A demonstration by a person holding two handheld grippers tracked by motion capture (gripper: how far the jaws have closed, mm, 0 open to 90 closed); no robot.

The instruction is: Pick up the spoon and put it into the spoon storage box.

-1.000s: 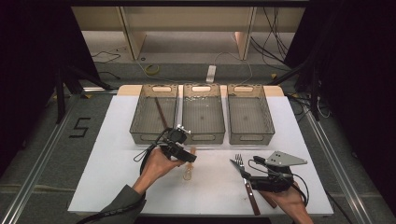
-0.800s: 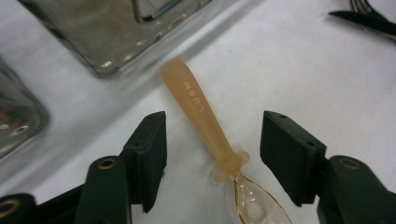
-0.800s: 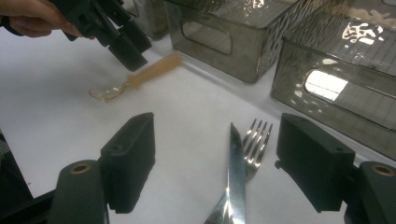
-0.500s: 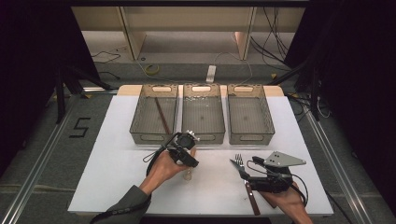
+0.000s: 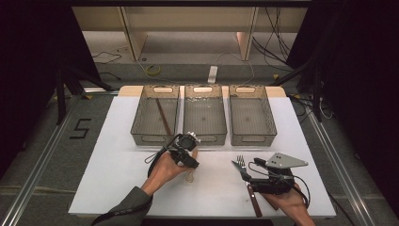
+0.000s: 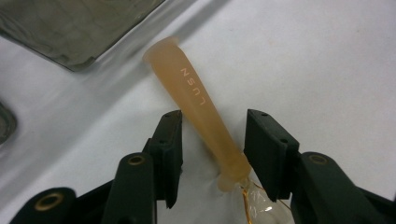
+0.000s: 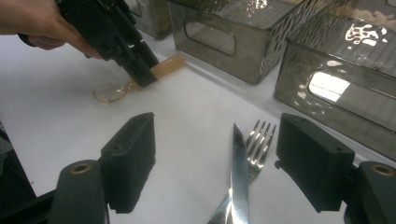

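A spoon (image 6: 201, 105) with a translucent amber handle marked LUSN and a clear bowl lies flat on the white table (image 5: 117, 179). My left gripper (image 6: 212, 126) is open and points down at it, one jaw on each side of the handle near the bowl. From the high view the left gripper (image 5: 189, 161) covers most of the spoon (image 5: 190, 177). A knife (image 7: 239, 172) and a fork (image 7: 259, 140) lie crossed on the table. My right gripper (image 7: 217, 135) is open just short of them, holding nothing. It rests low at the front right, right gripper (image 5: 251, 178).
Three clear bins stand in a row at the back: left bin (image 5: 150, 139), middle bin (image 5: 209, 139) and right bin (image 5: 254, 139). A brown stick (image 5: 163, 116) lies in the left bin. Open table surface stretches to the left of the spoon.
My left gripper has shifted slightly right and turned over the spoon. The right gripper, knife and fork have stayed where they were.
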